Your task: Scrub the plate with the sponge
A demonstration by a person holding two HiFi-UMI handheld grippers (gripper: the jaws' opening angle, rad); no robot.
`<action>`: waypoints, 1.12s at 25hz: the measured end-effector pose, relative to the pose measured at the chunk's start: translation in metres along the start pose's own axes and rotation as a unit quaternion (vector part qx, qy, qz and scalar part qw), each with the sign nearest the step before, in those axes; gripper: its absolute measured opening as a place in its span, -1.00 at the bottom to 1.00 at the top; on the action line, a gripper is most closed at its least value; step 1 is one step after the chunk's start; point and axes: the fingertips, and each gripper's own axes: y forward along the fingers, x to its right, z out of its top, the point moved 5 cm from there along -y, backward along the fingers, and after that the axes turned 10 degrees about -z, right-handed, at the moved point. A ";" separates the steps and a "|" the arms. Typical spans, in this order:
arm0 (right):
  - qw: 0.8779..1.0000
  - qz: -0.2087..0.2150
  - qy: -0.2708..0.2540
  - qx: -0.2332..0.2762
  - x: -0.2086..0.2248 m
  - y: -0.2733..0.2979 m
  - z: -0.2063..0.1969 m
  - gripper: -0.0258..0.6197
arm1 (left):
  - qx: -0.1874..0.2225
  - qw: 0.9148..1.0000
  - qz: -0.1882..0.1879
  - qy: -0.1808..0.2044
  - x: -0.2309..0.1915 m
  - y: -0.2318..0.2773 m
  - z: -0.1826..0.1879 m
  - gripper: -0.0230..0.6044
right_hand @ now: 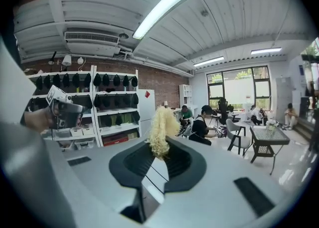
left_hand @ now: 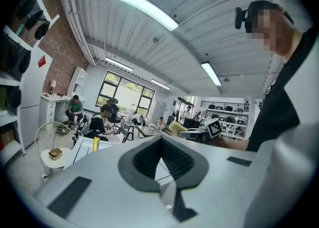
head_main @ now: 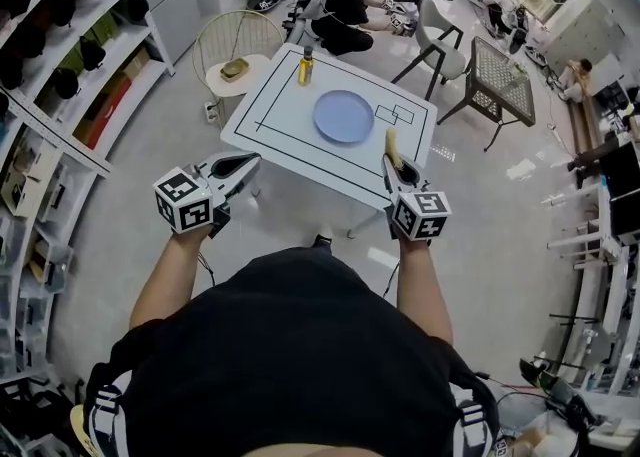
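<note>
Presently the fingers of the right gripper [right_hand: 158, 153] pinch the yellow sponge [right_hand: 160, 131] at their tips; those of the left gripper [left_hand: 161, 140] are closed together, empty. The blue plate [head_main: 343, 116] lies mid-table [head_main: 270, 105], farther off, well apart from both. I'd bring the sponge down flat on it and steady the rim with the left.

1. The round blue plate [head_main: 343, 116] lies mid-table on the white square table [head_main: 268, 110]; the yellow bottle [head_main: 306, 67] stands behind it, at the far edge.
2. The small round white side table [head_main: 222, 85] sits left of that table.
3. The left gripper [head_main: 248, 161] is at the near left corner; the right gripper [head_main: 392, 158], with the yellow sponge [head_main: 392, 141] between its jaws, is at the near right edge.
</note>
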 end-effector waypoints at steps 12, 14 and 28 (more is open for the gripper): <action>1.000 -0.015 -0.003 -0.026 0.028 0.055 0.000 -0.78 | -0.005 1.000 0.002 -0.021 -0.049 0.024 0.008 -0.91; 0.999 -0.013 0.000 -0.030 0.037 0.068 0.000 -0.79 | -0.005 1.000 0.005 -0.025 -0.060 0.033 0.008 -0.91; 0.997 0.050 0.009 -0.059 0.079 0.151 -0.008 -0.79 | -0.022 0.999 0.026 -0.038 -0.122 0.095 0.018 -0.91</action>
